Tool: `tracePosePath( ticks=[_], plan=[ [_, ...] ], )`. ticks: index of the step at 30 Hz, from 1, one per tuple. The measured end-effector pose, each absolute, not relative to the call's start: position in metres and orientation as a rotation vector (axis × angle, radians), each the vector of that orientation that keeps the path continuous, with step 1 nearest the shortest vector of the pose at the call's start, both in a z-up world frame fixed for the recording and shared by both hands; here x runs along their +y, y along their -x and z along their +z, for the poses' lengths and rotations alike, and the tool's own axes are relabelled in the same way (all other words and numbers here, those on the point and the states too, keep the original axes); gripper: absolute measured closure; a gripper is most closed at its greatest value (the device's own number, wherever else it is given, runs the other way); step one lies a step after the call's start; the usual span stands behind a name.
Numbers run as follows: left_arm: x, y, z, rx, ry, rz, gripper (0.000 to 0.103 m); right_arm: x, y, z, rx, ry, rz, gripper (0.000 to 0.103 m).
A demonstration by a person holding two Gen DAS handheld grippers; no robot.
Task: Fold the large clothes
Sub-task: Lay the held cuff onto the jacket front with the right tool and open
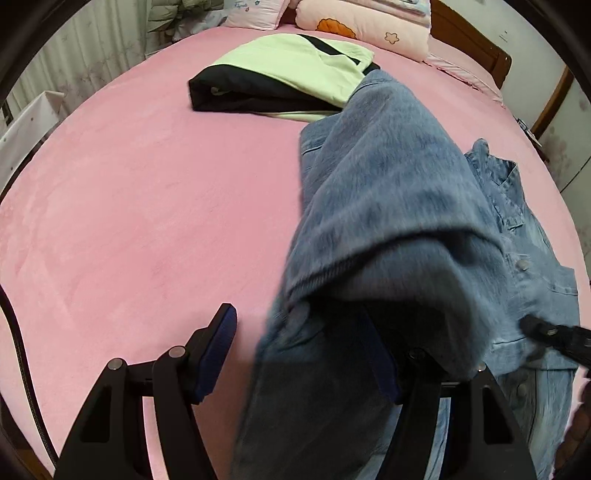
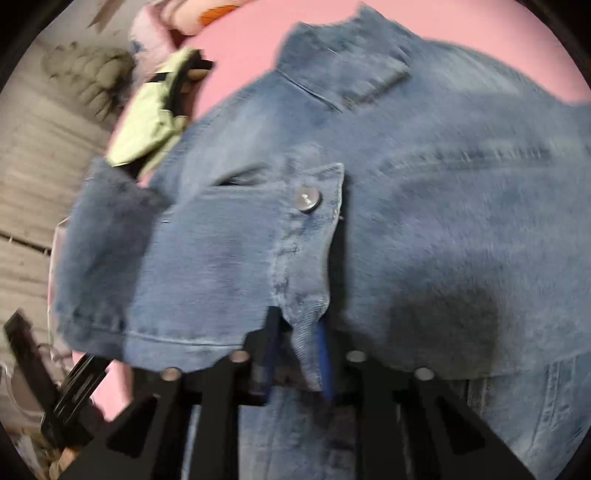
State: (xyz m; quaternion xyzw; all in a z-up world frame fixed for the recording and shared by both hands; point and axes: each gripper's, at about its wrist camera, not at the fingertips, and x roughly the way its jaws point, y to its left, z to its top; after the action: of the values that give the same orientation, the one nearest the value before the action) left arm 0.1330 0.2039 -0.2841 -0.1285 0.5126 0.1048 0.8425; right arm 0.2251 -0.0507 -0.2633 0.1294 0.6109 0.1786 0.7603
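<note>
A blue denim jacket [image 1: 399, 192] lies on the pink bed [image 1: 129, 206] at the right. One sleeve hangs over the right finger of my left gripper [image 1: 303, 354], whose jaws stand wide open; the left finger [image 1: 218, 347] is bare over the sheet. In the right wrist view the jacket [image 2: 424, 206] fills the frame, with a buttoned chest pocket [image 2: 258, 236]. My right gripper [image 2: 297, 350] is shut on the jacket's front edge, denim pinched between its blue pads. The right gripper shows at the left view's right edge [image 1: 554, 336].
A folded lime-green and black garment [image 1: 288, 81] lies further up the bed, also in the right wrist view [image 2: 147, 125]. Pink pillows [image 1: 362, 26] and a wooden headboard [image 1: 476, 40] are at the far end. A curtain [image 1: 81, 55] hangs at the left.
</note>
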Motion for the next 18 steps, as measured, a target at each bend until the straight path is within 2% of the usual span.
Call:
tracePosePath(
  ticks=[5, 9, 11, 13, 16, 18],
  plan=[
    [0.191, -0.144, -0.287, 1.079, 0.268, 0.229, 0.036, -0.06, -0.223, -0.175, 1.081, -0.184, 0.376, 0.092],
    [0.185, -0.146, -0.29, 1.082, 0.269, 0.229, 0.036, -0.101, -0.227, -0.143, 0.952, -0.098, 0.208, 0.092],
    [0.181, -0.147, -0.294, 1.095, 0.259, 0.222, 0.036, -0.118, -0.231, -0.153, 0.965, -0.041, 0.119, 0.092],
    [0.176, -0.147, -0.296, 1.101, 0.232, 0.216, 0.036, -0.138, -0.239, -0.184, 1.057, -0.039, 0.058, 0.09],
    [0.172, -0.147, -0.298, 1.112, 0.202, 0.22, 0.036, -0.149, -0.245, -0.245, 1.257, -0.033, 0.026, 0.085],
    [0.174, -0.147, -0.3, 1.123, 0.208, 0.215, 0.036, -0.153, -0.241, -0.276, 1.319, -0.049, -0.008, 0.077]
  ],
)
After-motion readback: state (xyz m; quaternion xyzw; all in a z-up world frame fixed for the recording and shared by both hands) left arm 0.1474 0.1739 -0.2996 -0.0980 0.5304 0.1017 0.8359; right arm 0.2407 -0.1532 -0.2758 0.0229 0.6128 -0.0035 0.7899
